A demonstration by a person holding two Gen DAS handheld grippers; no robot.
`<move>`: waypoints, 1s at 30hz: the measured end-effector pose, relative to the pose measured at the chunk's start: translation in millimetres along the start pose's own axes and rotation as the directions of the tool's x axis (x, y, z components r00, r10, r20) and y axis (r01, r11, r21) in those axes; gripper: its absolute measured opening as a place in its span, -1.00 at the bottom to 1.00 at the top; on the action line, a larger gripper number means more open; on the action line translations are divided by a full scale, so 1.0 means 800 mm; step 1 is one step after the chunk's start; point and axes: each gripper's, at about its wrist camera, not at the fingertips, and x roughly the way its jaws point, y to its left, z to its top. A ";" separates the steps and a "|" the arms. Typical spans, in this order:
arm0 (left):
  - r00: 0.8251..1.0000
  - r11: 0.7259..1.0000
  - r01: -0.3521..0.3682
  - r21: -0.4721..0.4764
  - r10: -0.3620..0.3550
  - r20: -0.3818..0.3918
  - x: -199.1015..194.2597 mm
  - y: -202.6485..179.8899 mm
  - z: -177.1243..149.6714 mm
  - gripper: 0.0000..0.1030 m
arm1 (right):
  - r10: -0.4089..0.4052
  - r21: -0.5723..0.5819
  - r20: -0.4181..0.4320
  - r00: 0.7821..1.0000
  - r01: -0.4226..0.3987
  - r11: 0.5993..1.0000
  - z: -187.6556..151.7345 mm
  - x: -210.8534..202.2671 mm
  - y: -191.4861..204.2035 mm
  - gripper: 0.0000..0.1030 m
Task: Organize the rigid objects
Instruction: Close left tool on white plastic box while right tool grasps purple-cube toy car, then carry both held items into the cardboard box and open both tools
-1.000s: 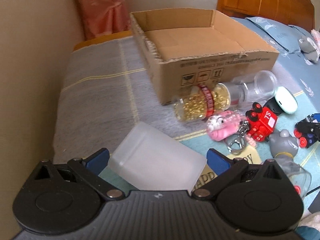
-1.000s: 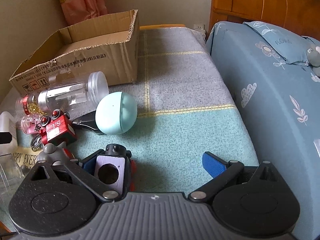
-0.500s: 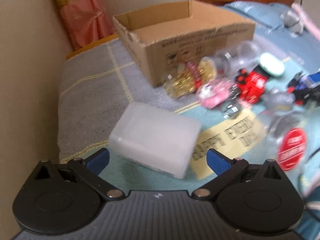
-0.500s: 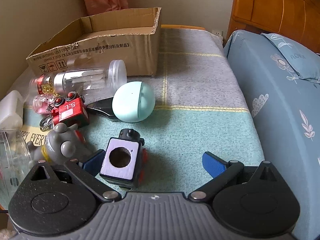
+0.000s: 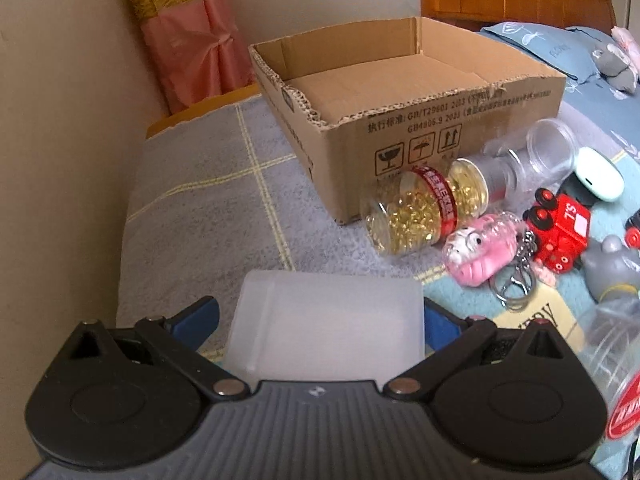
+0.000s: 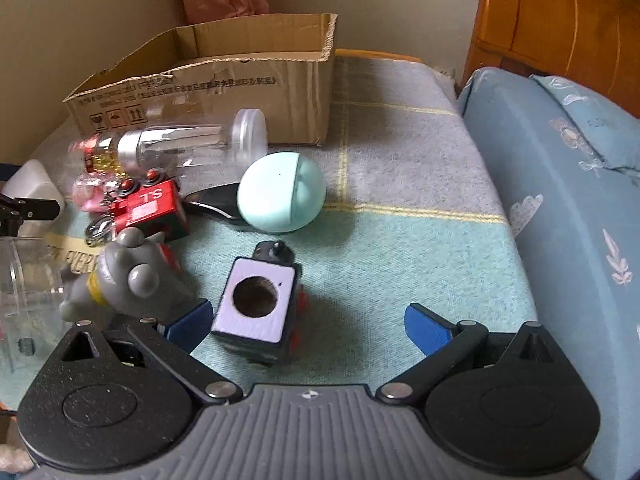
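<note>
A home bedroom: an orange wooden headboard (image 6: 560, 28) at upper right, a blue flower-printed pillow (image 6: 580, 120) below it, pink curtain (image 5: 188, 36) upper left.

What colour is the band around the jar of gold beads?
Red band with pale lettering; clearest in the left wrist view.

The left gripper (image 5: 322, 322) sits low over the bed, its blue-padded fingers (image 5: 196, 318) spread either side of a frosted translucent plastic box (image 5: 328, 334); the right pad looks to be touching the box's edge, the left one stands just clear of it. Beyond it on the grey checked blanket (image 5: 208, 208) stands an open brown cardboard carton (image 5: 452, 136), empty inside. Lying against its front wall is a clear jar of golden capsules with a red band (image 5: 424, 210). Just beside that, a pink figure keychain (image 5: 480, 248), then a red toy train (image 5: 560, 226) and a grey mouse figure (image 5: 616, 268).
</note>
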 end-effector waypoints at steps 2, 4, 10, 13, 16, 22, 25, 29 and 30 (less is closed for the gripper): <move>1.000 1.000 0.004 0.002 -0.004 0.006 0.000 0.000 -0.001 0.97 | -0.015 -0.001 0.009 1.000 0.015 1.000 0.000 -0.003 -0.002 1.00; 1.000 1.000 0.007 0.002 -0.007 0.012 -0.002 0.001 -0.002 0.93 | -0.010 -0.006 0.037 0.999 0.011 1.000 -0.001 -0.009 -0.003 0.97; 0.999 1.000 0.021 -0.002 -0.021 0.031 -0.006 0.004 -0.003 0.73 | 0.021 -0.079 0.056 0.998 -0.016 0.997 -0.004 -0.017 0.017 0.35; 0.999 1.000 0.028 0.001 -0.028 0.039 -0.007 0.002 -0.004 0.66 | 0.025 -0.130 0.060 0.998 -0.017 0.991 -0.008 -0.018 0.029 0.04; 0.999 1.000 0.025 0.000 -0.025 0.042 -0.008 0.001 -0.005 0.66 | -0.005 -0.165 0.070 0.998 0.016 0.986 -0.011 -0.018 0.039 -0.24; 0.999 0.999 0.032 -0.011 -0.032 0.043 -0.010 0.004 -0.006 0.65 | -0.008 -0.170 0.070 0.998 0.019 0.985 -0.010 -0.021 0.037 -0.29; 0.999 0.999 0.037 -0.016 -0.037 0.034 -0.014 0.005 -0.003 0.65 | 0.004 -0.173 0.071 0.998 0.008 0.985 -0.008 -0.024 0.036 -0.29; 0.999 0.999 0.043 -0.010 -0.043 0.014 -0.020 0.003 0.002 0.64 | 0.025 -0.187 0.075 0.997 -0.010 0.982 -0.001 -0.030 0.034 -0.29; 0.999 0.999 0.042 -0.008 -0.041 0.011 -0.022 0.002 0.003 0.64 | 0.030 -0.193 0.076 0.997 -0.014 0.981 0.001 -0.032 0.034 -0.29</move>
